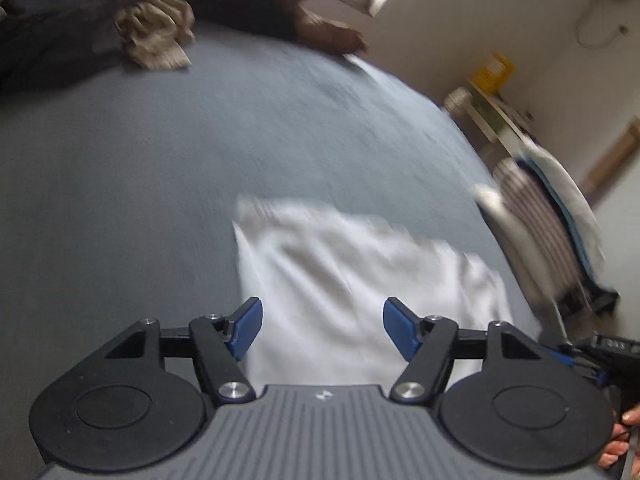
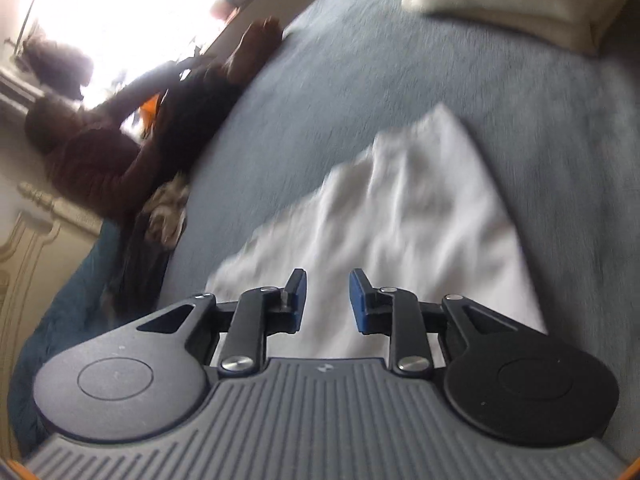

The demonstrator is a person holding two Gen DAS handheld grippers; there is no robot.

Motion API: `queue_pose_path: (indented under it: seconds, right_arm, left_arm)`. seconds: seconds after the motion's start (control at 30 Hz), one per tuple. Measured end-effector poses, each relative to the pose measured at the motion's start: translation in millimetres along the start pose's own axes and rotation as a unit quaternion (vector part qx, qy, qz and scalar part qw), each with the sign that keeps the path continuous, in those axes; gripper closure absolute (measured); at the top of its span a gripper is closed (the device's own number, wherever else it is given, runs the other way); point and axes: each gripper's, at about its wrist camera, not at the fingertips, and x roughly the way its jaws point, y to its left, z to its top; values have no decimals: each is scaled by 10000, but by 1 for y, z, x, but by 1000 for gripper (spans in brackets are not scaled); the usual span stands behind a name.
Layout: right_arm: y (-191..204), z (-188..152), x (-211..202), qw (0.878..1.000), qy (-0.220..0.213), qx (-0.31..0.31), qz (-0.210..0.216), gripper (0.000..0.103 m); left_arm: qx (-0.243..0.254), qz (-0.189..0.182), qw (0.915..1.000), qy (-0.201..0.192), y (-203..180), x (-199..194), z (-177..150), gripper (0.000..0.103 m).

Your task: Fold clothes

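White cloth (image 1: 360,288), a folded garment whose kind we cannot tell through the blur, lies flat on the grey-blue bed cover (image 1: 200,160), creased with soft shadows across its top. In the right wrist view the same white cloth (image 2: 420,220) spreads ahead of our fingers, one corner pointing away from us.

Our left gripper (image 1: 322,330) hangs just over the near edge of the cloth with its blue pads (image 1: 246,330) spread wide and nothing between them. Our right gripper (image 2: 327,300) stands with a narrower gap, its jaws apart and empty above the cloth.

Motion blur smears most edges, so we cannot say whether either gripper touches the fabric. A beige crumpled garment (image 1: 154,30) sits at the far side beside a dark pile of clothes (image 1: 60,40); a brown shape (image 1: 328,30) there is too blurred to name. A stack of folded laundry (image 1: 536,216), one piece striped, lies at the right edge of the bed, partly cut off. A pale wall (image 1: 500,20) and a bright window (image 2: 120,8) lie beyond.
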Motion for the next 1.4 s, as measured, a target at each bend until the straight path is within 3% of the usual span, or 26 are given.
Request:
queue_pose_path:
  seconds: [0.17, 0.27, 0.4, 0.47, 0.53, 0.67, 0.8, 0.87, 1.03, 1.13, 1.27, 1.4]
  right_arm:
    - [-3, -59, -14, 9983, 514, 179, -230, 80]
    - [-26, -76, -3, 9950, 603, 701, -384, 80]
    - [-53, -85, 20, 9890, 689, 1194, -532, 83]
    - [-56, -82, 13, 9847, 598, 1589, -382, 81]
    - [-44, -76, -9, 9890, 268, 1404, -368, 81]
    - [-59, -70, -44, 9830, -341, 1725, -524, 81]
    - [-103, -69, -40, 9635, -510, 2324, -1229, 85]
    - [-107, -73, -43, 9550, -628, 2706, -1042, 84]
    - [-57, -82, -70, 9680, -995, 2171, -775, 84]
    - [-27, -89, -73, 9797, -958, 1642, -642, 83]
    - [4, -98, -61, 9922, -633, 701, -817, 83]
    - [41, -113, -35, 9938, -186, -323, -1049, 83]
  left_arm:
    - [205, -122, 9985, 488, -14, -10, -56, 35]
    - [387, 256, 9959, 773, -16, 8, -89, 37]
    - [856, 521, 9928, 650, -19, 18, -108, 38]
    - [906, 514, 9925, 643, -20, 16, -108, 38]
    - [746, 396, 9946, 597, -13, 13, -110, 38]
    - [382, 147, 9979, 495, 1, 9, -111, 38]
    - [217, 18, 9987, 467, 8, 8, -109, 38]
    - [215, -11, 9987, 463, 9, 8, -108, 38]
    - [44, 88, 9992, 395, 8, 3, -106, 38]
    - [82, 223, 9992, 335, 3, -6, -106, 38]
    - [188, 344, 9986, 357, -9, -21, -107, 35]
    - [288, 439, 9982, 289, -21, -37, -112, 29]
